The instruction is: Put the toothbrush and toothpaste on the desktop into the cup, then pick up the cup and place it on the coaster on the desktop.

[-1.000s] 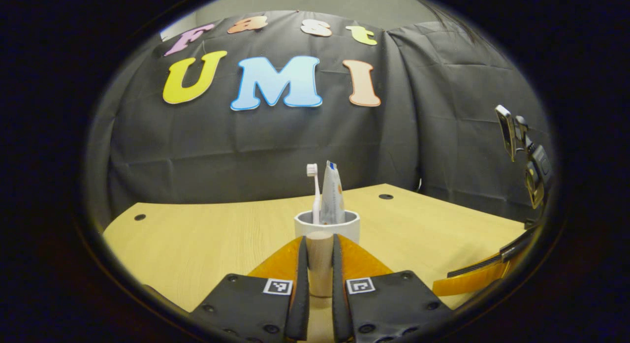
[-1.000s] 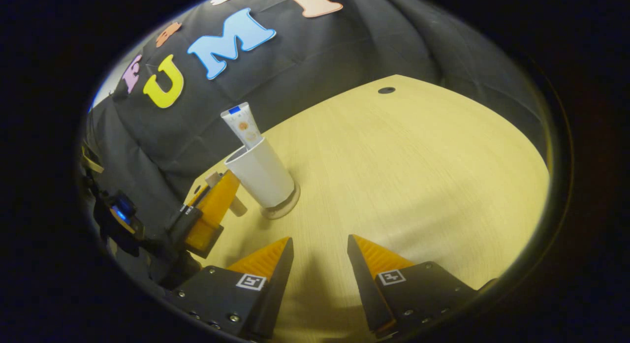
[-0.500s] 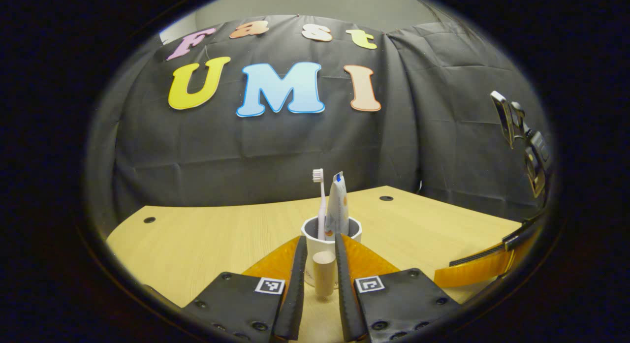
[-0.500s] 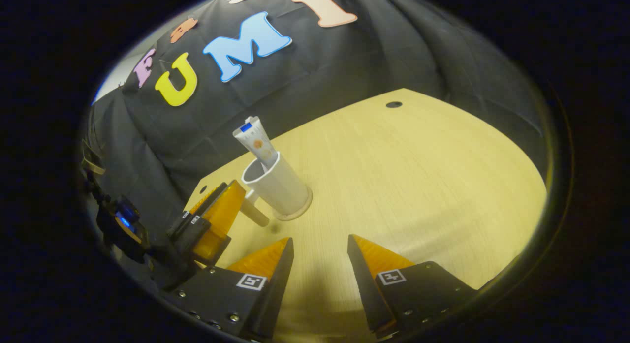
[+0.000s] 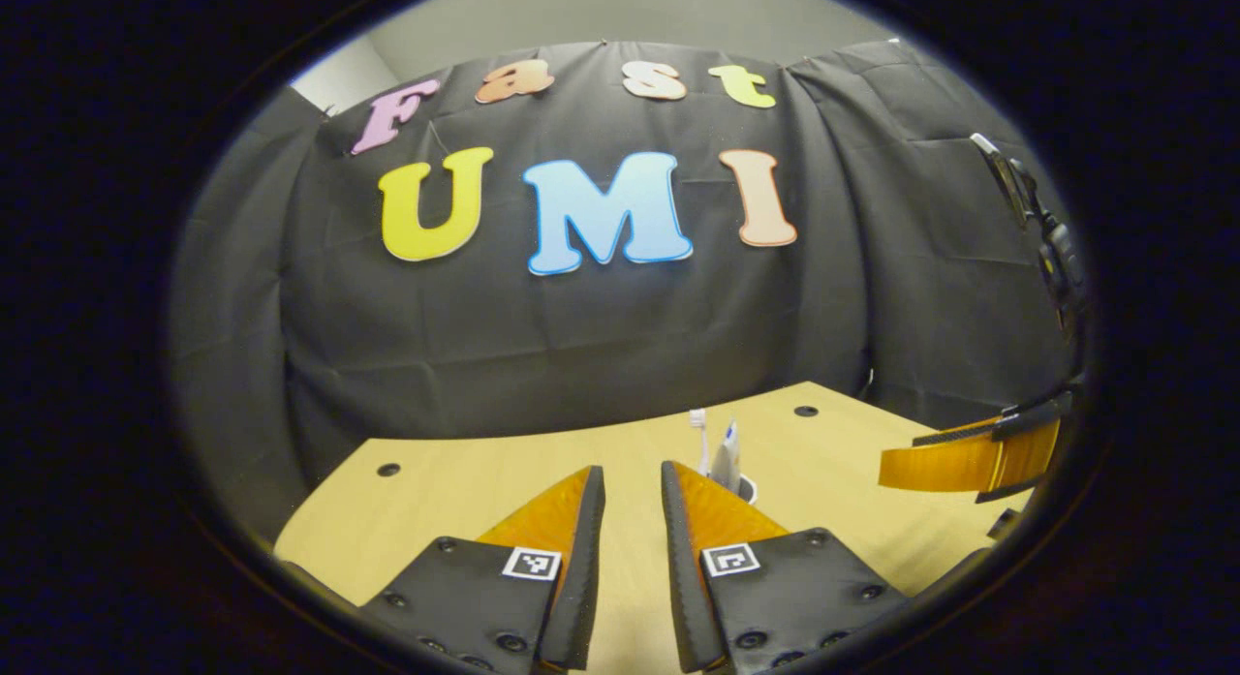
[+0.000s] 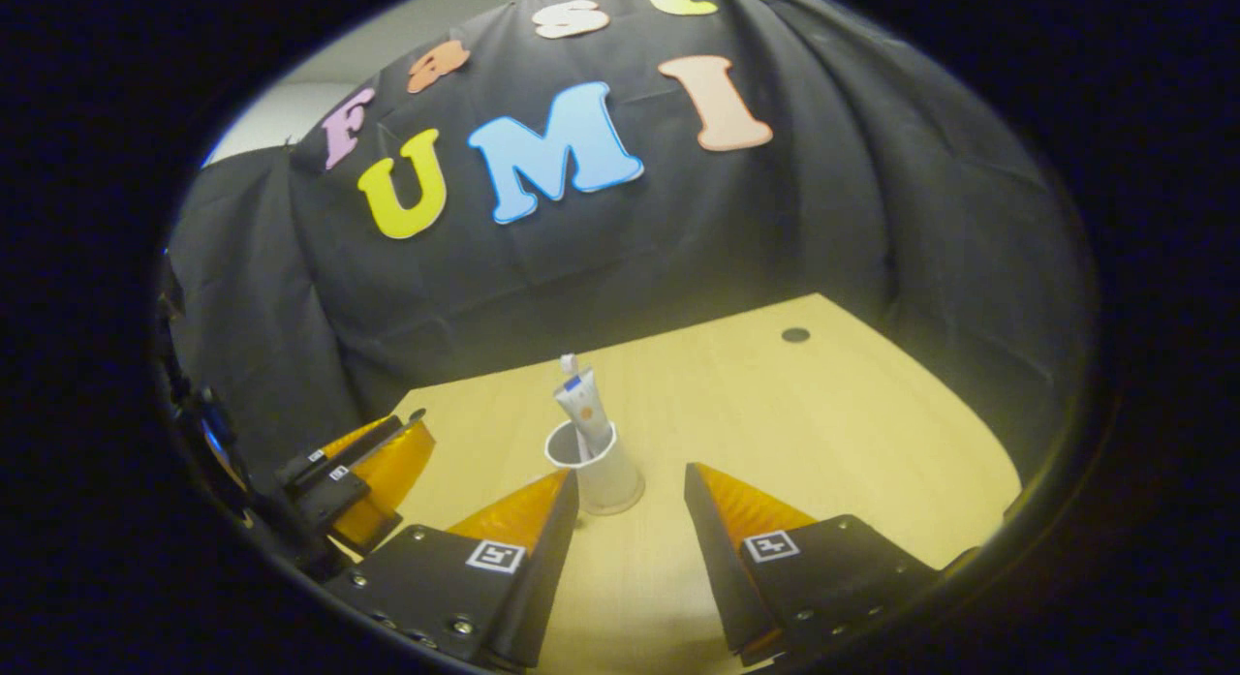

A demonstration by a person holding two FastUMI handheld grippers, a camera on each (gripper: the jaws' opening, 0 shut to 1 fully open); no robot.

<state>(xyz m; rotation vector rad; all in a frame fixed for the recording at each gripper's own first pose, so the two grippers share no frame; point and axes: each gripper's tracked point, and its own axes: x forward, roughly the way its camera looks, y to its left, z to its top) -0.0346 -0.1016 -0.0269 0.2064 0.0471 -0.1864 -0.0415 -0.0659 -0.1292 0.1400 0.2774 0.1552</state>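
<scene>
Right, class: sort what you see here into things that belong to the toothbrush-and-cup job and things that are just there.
Belongs to the job:
- cup
- toothbrush
- toothpaste
- coaster under the cup
- left hand-held gripper, right hand-held gripper, both open and empty

Just there:
- desktop with its cable holes
- black cloth wall

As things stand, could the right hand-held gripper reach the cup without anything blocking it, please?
Probably yes. The right hand-held gripper is open and the cup stands just ahead of its fingers on bare desktop. The left hand-held gripper sits off to the side.
</scene>
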